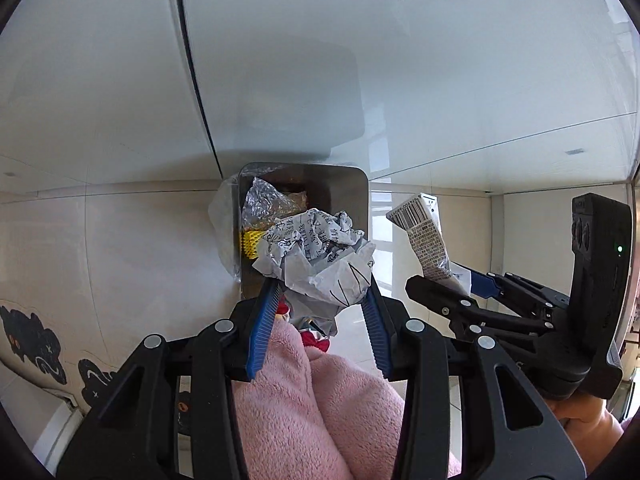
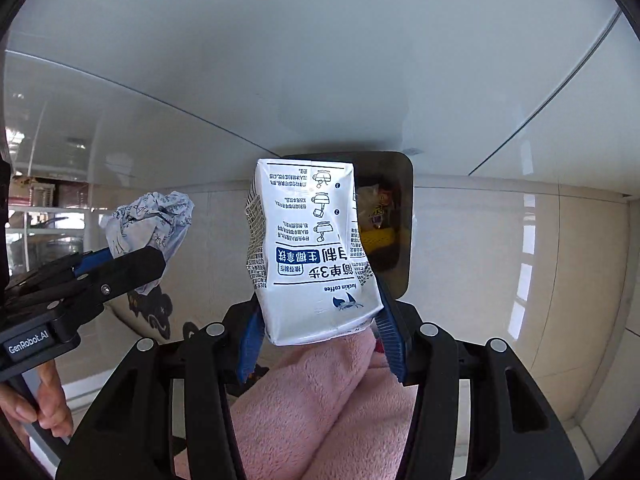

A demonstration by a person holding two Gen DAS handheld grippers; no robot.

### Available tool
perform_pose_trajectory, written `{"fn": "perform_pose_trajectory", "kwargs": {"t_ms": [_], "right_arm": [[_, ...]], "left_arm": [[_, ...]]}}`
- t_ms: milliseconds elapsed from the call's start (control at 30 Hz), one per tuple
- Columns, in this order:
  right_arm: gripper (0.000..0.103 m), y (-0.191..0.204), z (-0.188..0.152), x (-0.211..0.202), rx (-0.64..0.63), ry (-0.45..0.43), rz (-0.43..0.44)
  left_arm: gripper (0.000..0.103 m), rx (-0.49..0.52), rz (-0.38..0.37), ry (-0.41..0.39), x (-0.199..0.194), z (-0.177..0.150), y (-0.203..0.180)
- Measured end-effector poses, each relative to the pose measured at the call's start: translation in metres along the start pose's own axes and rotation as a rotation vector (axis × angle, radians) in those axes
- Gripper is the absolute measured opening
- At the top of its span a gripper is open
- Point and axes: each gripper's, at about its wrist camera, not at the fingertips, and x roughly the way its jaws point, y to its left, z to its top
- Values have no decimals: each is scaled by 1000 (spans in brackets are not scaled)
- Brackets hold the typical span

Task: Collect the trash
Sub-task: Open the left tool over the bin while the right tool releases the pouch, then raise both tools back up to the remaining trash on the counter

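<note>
Your left claw (image 1: pixel 324 292) is clamped on a crumpled printed paper wad (image 1: pixel 316 256), blue pads pressed into both sides, jaws about half closed around it. The wad hangs over the near edge of the metal trash bin (image 1: pixel 352 188) standing on the pale tiled floor (image 1: pixel 120 240) against the white wall (image 1: pixel 400 60). Inside the bin: crinkled clear plastic wrap (image 1: pixel 264 200), something yellow (image 1: pixel 250 244), and a plastic liner bulging out on the left side.

Your right claw (image 2: pixel 320 312) grips a white carton-style coffee packet (image 2: pixel 308 256) by its lower end, jaws roughly half open, pads touching both edges. The packet is upright, print upside down, and it sits in front of the bin's left half in the right wrist view; whether it's actually above the opening or just short of it is hard to tell.

Both claws point steeply down, side by side, near each other. Pink fleece legs (image 1: pixel 320 408) below both claws. A bare hand (image 2: pixel 44 408) holds the left claw's handle.
</note>
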Motion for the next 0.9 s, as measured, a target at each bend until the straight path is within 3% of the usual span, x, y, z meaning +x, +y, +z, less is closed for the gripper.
{"fn": "perform_pose_trajectory", "kwargs": {"t_ms": [233, 667, 733, 833, 900], "right_arm": [[52, -5, 8, 35, 10, 23, 3], [53, 4, 25, 50, -35, 12, 1], [55, 4, 26, 50, -23, 10, 6], [66, 2, 25, 46, -17, 1, 7], [70, 2, 26, 43, -20, -2, 2]], "left_arm": [[40, -8, -33, 32, 34, 18, 9], [43, 33, -44, 79, 52, 30, 5], [46, 43, -43, 81, 52, 31, 2], [52, 45, -40, 78, 49, 32, 1], [62, 44, -36, 76, 45, 33, 1]]}}
